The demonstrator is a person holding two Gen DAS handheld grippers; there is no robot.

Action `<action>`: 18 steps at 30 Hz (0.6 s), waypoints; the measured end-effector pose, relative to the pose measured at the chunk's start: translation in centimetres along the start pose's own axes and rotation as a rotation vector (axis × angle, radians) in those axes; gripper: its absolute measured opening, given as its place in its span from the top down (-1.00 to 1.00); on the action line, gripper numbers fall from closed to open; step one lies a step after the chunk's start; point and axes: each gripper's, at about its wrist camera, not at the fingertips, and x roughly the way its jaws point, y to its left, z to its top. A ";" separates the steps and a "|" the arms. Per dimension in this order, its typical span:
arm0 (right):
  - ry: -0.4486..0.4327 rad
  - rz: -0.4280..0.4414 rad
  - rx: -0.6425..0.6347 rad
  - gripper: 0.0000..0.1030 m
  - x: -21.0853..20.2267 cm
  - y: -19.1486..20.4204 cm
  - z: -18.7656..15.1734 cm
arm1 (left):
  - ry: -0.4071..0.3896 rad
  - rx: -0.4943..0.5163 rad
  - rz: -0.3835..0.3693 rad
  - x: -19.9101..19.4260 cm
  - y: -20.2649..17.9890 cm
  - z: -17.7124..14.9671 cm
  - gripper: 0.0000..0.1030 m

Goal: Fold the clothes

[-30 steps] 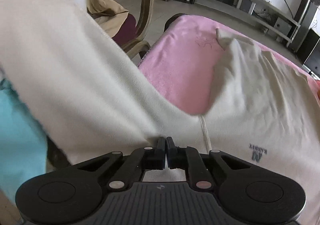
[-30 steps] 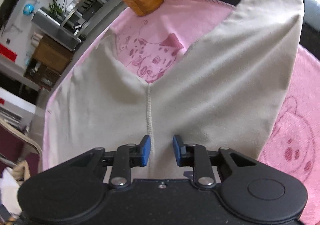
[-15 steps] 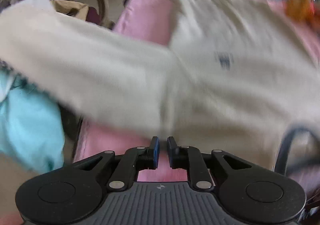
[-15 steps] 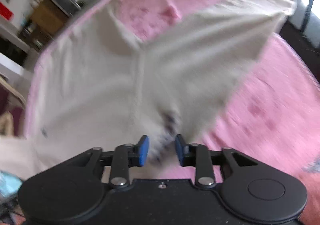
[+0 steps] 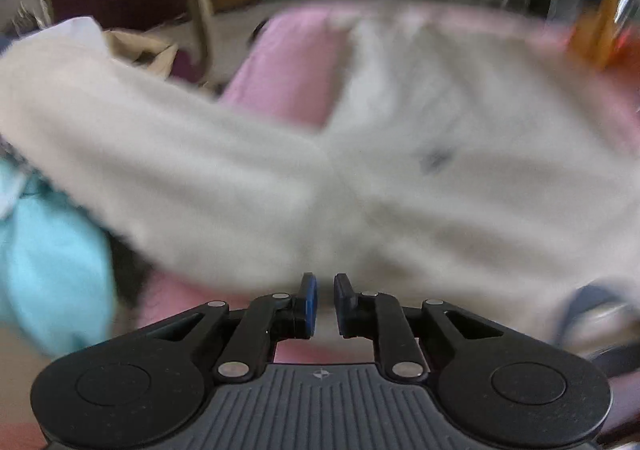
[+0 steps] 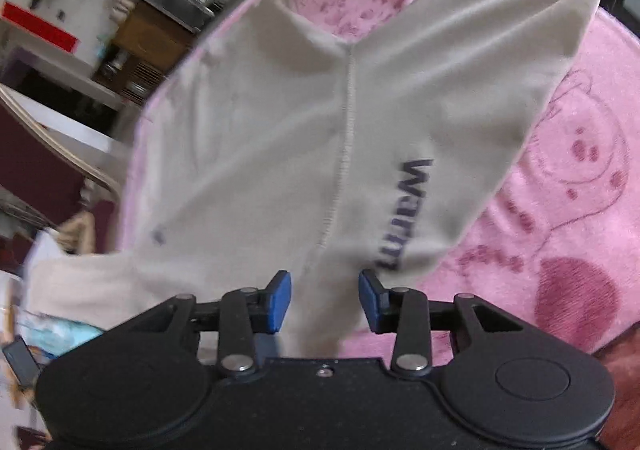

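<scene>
Cream garment (image 6: 280,138) on pink blanket (image 6: 580,178), right claw (image 6: 324,300) spread, left claw (image 5: 322,304) slightly parted.

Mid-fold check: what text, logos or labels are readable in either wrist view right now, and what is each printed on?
"Warm": dark print on the cream fleece garment, running lengthwise beside its centre seam, seen in the right wrist view.
Small dark mark on the same garment in the left wrist view: too blurred to read.
Pink cartoon-print blanket: drawings only, no readable words.
</scene>
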 end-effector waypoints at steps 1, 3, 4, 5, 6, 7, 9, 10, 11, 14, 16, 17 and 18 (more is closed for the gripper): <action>0.003 -0.023 -0.003 0.52 -0.1 0.0 0.0 | 0.017 0.013 0.014 0.0 -0.1 -0.1 0.65; 0.009 -0.064 0.004 0.52 -0.8 -0.4 -0.4 | 0.051 0.038 0.043 0.0 -0.2 -0.3 0.66; 0.006 -0.080 0.006 0.52 -1.1 -0.6 -0.5 | 0.067 0.050 0.058 0.0 -0.3 -0.4 0.66; 0.003 -0.093 0.009 0.51 -1.4 -0.8 -0.6 | 0.084 0.063 0.072 0.0 -0.4 -0.5 0.69; -0.007 -0.102 0.013 0.43 -1.7 -0.9 -0.8 | 0.091 0.056 0.049 -0.3 -0.2 -0.7 0.73; -0.019 -0.110 0.016 0.37 -2.1 -1.0 -0.9 | 0.081 0.041 0.015 -0.9 0.0 -1.0 0.77; -0.055 -0.085 0.025 0.33 -2.9 -1.3 -1.0 | 0.059 0.035 -0.041 -1.5 -0.1 -1.3 0.76; -0.070 -0.058 0.029 0.33 -3.1 -1.4 -1.0 | 0.054 0.049 -0.061 -1.3 -0.7 -1.3 0.74; -0.076 -0.033 0.022 0.33 -3.0 -1.2 -1.0 | 0.049 0.062 -0.080 -1.2 -1.2 -1.3 0.74; -0.080 0.034 -0.014 0.33 -2.4 -0.3 -0.9 | 0.033 0.103 -0.139 -0.8 -2.9 -1.2 0.74; -0.051 0.047 -0.064 0.33 -1.2 0.7 -1.0 | 0.023 0.130 -0.178 -0.5 -4.0 -1.2 0.74; -0.029 0.036 -0.091 0.33 -0.6 1.1 -1.1 | 0.017 0.144 -0.197 -0.4 -4.5 -1.2 0.79; 0.010 0.015 -0.121 0.34 0.1 1.5 -1.3 | 0.007 0.175 -0.204 -0.6 -5.1 -1.6 0.85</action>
